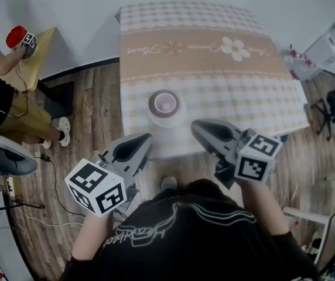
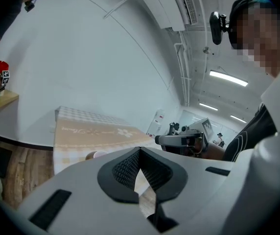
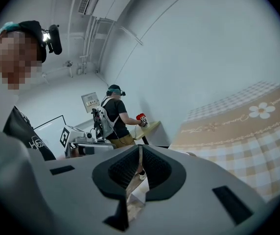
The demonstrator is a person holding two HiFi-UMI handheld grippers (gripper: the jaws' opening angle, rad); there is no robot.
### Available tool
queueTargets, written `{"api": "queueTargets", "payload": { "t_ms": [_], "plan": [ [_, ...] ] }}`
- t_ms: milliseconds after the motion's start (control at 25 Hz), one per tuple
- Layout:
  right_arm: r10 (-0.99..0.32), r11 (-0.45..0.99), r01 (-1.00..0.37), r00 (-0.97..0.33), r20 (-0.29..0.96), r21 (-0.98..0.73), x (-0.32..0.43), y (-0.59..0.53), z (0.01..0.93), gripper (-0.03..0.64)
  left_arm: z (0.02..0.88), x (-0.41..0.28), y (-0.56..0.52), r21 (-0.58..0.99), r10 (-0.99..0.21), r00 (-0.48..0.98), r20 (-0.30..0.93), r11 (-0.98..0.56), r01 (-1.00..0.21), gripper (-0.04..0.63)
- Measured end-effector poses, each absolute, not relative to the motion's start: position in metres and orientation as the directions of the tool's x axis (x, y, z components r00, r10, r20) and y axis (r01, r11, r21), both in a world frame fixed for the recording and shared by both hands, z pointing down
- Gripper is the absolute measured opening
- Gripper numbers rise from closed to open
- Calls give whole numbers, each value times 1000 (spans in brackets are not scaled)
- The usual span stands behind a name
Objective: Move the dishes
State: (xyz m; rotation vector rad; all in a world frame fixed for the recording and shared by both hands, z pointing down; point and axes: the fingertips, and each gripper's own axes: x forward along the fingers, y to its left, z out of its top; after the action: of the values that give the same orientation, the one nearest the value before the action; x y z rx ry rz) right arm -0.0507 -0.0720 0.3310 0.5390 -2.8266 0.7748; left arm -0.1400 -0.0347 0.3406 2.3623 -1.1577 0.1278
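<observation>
A pale pink cup [image 1: 166,102] stands on a white saucer [image 1: 156,119] near the front edge of the table with the checked cloth [image 1: 226,92]. My left gripper [image 1: 146,138] hovers just off that edge, below and left of the saucer, jaws shut and empty. My right gripper [image 1: 195,125] is at the edge to the saucer's right, also shut and empty. In the left gripper view the shut jaws meet at the left gripper's tip [image 2: 140,151]; the cup [image 2: 97,154] peeks over them. The right gripper view shows the right gripper [image 3: 140,148] closed with nothing in it.
Another person [image 1: 0,95] stands at the far left by a small wooden table [image 1: 38,54], holding a red object [image 1: 15,36]. An office chair [image 1: 6,157] and cables lie on the wooden floor. Equipment [image 1: 325,45] crowds the right side.
</observation>
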Motion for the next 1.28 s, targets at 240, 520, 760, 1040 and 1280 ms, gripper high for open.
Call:
{"api": "queueTargets", "payload": {
  "t_ms": [240, 520, 760, 1040, 1280],
  "plan": [
    [-281, 809, -384, -918, 282, -444, -63, -95, 347, 12, 357, -148, -57, 395, -716, 616, 329, -488, -778, -5],
    [-253, 813, -383, -911, 325, -439, -71, -133, 366, 14, 364, -155, -89, 391, -722, 594, 354, -463, -796, -5],
    [-201, 824, -345, -919, 338, -449, -85, -167, 372, 31, 367, -169, -117, 397, -745, 552, 374, -410, -821, -5],
    [-162, 803, -341, -914, 373, -488, -95, -199, 404, 91, 383, -178, -143, 417, -753, 526, 395, -363, -833, -5],
    [-103, 800, -357, -874, 475, -483, -102, -205, 445, 92, 386, -181, -152, 423, -759, 517, 395, -349, -836, -5]
  ]
}}
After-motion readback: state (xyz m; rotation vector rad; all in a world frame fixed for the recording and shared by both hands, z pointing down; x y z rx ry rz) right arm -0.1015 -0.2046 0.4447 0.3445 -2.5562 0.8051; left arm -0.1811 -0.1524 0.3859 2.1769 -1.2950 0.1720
